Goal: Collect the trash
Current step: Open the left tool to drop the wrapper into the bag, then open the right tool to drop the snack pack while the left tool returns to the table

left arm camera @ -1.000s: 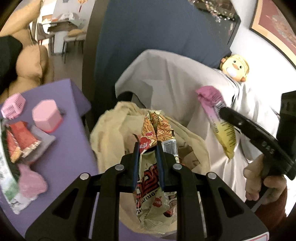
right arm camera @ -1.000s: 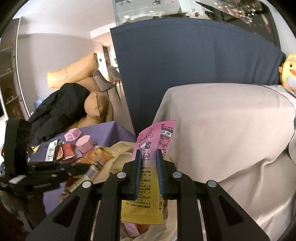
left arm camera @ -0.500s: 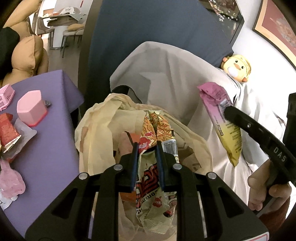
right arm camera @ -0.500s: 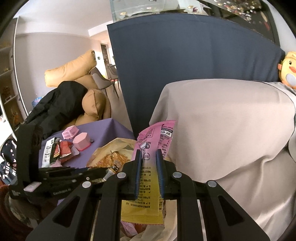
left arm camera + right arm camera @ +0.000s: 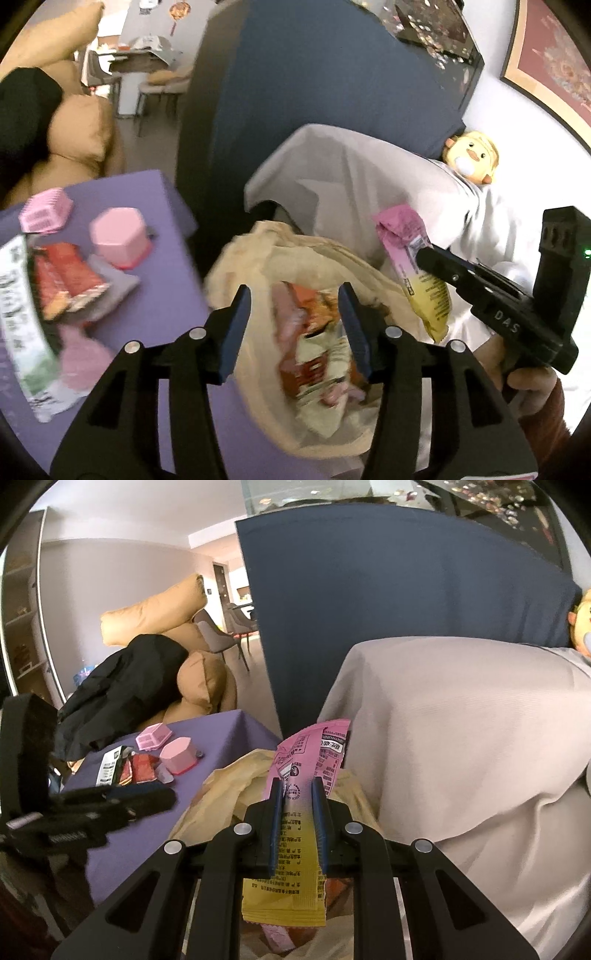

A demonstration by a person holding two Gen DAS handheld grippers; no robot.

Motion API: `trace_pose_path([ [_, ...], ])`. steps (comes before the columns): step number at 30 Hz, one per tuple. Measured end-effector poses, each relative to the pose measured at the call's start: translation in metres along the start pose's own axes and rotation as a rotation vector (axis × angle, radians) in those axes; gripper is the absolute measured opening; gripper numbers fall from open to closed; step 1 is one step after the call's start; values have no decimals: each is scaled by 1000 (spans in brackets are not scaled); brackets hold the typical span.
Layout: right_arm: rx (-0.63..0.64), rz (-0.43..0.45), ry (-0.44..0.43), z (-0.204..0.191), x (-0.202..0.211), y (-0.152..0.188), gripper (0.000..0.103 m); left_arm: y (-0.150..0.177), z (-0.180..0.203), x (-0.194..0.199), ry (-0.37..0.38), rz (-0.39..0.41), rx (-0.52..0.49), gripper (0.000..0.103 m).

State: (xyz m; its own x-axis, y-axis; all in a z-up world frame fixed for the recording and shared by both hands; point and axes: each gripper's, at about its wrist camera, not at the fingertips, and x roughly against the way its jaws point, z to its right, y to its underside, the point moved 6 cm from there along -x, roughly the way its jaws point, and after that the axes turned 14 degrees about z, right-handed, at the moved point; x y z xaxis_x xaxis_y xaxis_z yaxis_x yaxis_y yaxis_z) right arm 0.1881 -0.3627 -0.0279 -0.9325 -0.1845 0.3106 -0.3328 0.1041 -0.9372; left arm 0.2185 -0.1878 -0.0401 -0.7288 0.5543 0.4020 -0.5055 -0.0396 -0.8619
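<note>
Left claw (image 5: 293, 328) jaws have just been opening, now apart over the tan trash bag (image 5: 236, 258); the blurred orange snack wrapper (image 5: 314, 354) below is no longer gripped, lying in the bag. Right claw (image 5: 297, 825) is clamped on the pink-yellow wrapper (image 5: 295, 864), whose lower end hides the bag contents. More wrappers (image 5: 62, 284) seen left on the purple worktop (image 5: 155, 314), partly cut off.

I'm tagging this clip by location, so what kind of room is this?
Most likely a home living room: a tan leather sofa with a black jacket thrown over it, a framed picture on the white wall, and a yellow plush duck on cloth-draped seating.
</note>
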Motion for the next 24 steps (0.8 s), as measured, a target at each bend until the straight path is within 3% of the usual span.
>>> trace_pose_path([
  [7,-25,-56,-50,-19,-20,16,16,-3,-56,43,-168,45,32,49],
  [12,9,-123,-101,-40,-41,36,16,4,-95,67,-239,42,72,52],
  [19,10,-330,-37,-30,-77,105,16,7,-144,101,-331,80,157,52],
  [24,-5,-399,24,-18,-87,124,16,4,-174,117,-387,114,214,53],
])
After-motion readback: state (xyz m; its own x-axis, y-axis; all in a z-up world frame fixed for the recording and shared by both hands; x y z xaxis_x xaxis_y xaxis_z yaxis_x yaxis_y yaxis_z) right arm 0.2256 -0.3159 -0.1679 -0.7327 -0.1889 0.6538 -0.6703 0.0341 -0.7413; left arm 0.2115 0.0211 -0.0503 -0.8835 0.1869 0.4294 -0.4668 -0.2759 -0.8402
